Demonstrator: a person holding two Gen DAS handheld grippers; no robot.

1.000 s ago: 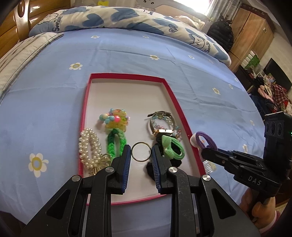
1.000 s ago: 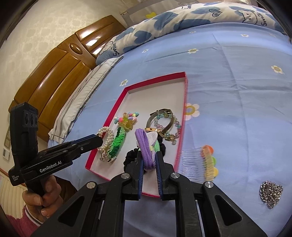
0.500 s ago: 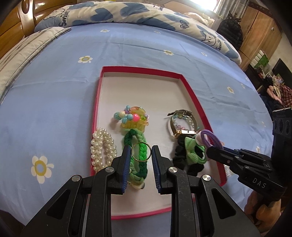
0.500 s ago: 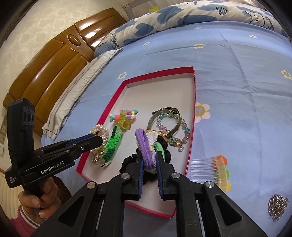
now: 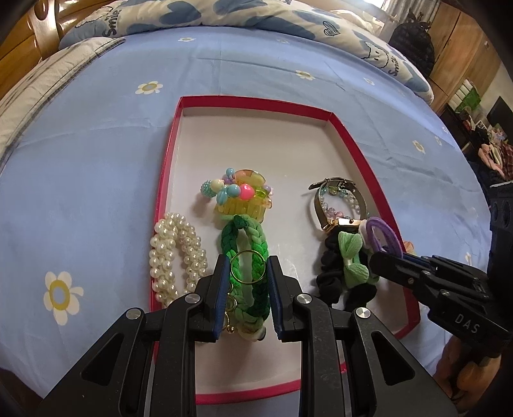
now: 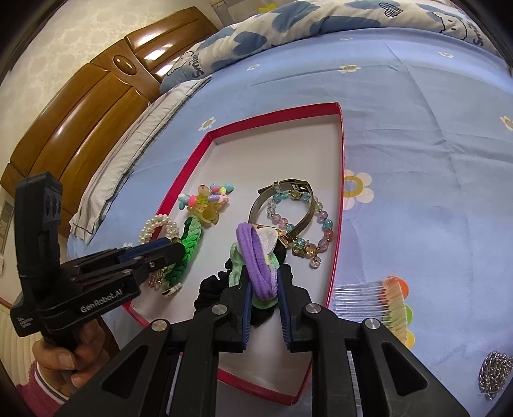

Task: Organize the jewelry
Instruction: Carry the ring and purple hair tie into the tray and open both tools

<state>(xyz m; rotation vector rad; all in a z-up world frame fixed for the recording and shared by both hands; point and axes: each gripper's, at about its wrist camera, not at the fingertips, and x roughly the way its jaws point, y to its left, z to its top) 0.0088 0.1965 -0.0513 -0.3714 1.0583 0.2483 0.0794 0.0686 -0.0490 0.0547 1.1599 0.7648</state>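
Observation:
A red-rimmed tray [image 5: 356, 147] lies on the blue bedsheet. My left gripper [image 5: 248, 268] is shut on a gold ring [image 5: 248, 267], held above the green braided band [image 5: 253, 253] in the tray. My right gripper [image 6: 263, 288] is shut on a purple hair tie [image 6: 256, 259] with a white piece, over the black scrunchie [image 5: 333, 285] with its green bow [image 5: 352, 253]. The tray also holds a pearl bracelet [image 5: 174, 253], a beaded yellow claw clip [image 5: 240, 195], a watch [image 6: 285, 205] and a bead bracelet [image 6: 317, 224].
A clear comb with coloured flowers [image 6: 378, 298] and a silver chain [image 6: 493, 372] lie on the sheet right of the tray. A pillow [image 6: 134, 134] and wooden headboard [image 6: 80, 106] are at the left, a patterned duvet [image 5: 224, 16] at the far end.
Both grippers have moved forward over the tray. The ring now hangs over the green braid instead of bare tray floor. The purple tie has come in over the black scrunchie.

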